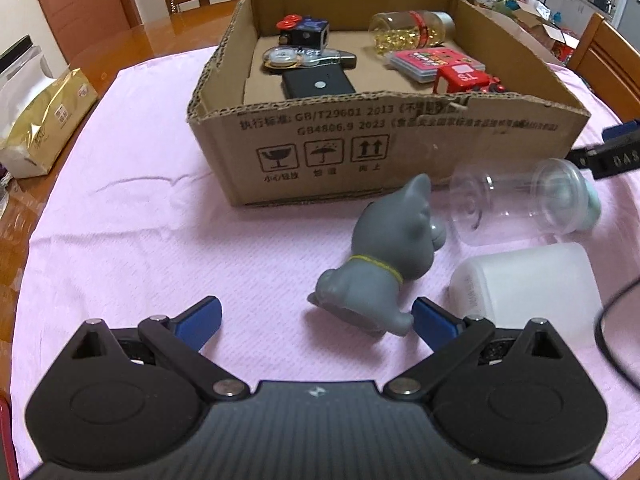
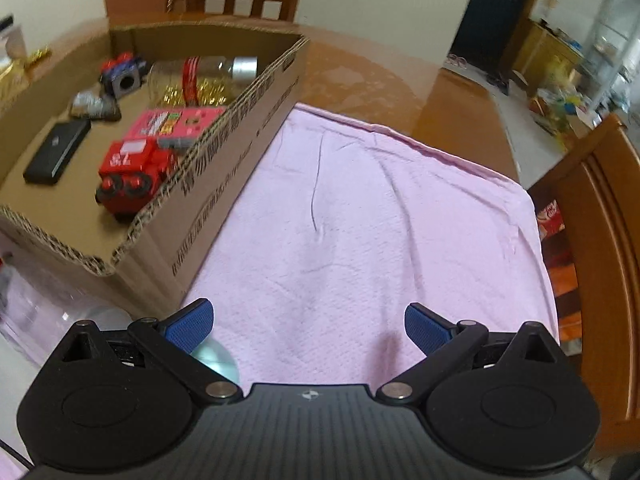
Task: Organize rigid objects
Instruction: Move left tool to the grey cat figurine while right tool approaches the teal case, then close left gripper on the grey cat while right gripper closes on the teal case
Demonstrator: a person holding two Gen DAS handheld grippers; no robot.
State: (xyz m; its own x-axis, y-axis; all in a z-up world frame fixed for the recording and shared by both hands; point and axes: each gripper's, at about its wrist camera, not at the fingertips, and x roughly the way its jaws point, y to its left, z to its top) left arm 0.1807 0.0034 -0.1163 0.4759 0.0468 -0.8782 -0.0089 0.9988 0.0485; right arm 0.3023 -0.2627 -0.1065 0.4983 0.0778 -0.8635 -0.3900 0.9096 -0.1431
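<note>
Both grippers have their jaws spread apart and hold nothing. Left gripper [image 1: 316,318] hangs low over the pink cloth [image 1: 160,248], its right blue finger just beside the base of a grey toy dog [image 1: 384,252] lying on its side. Just past the dog lie a clear plastic bottle [image 1: 516,204] and a white container [image 1: 532,284], both tipped over near the cloth's right edge. Behind them sits a cardboard box [image 1: 400,140] holding a red toy car [image 1: 460,78], a pink case [image 1: 432,60], a jar [image 1: 412,32] and a black block [image 1: 318,85]. Right gripper [image 2: 308,324] hovers over bare cloth beside the box's right wall.
</note>
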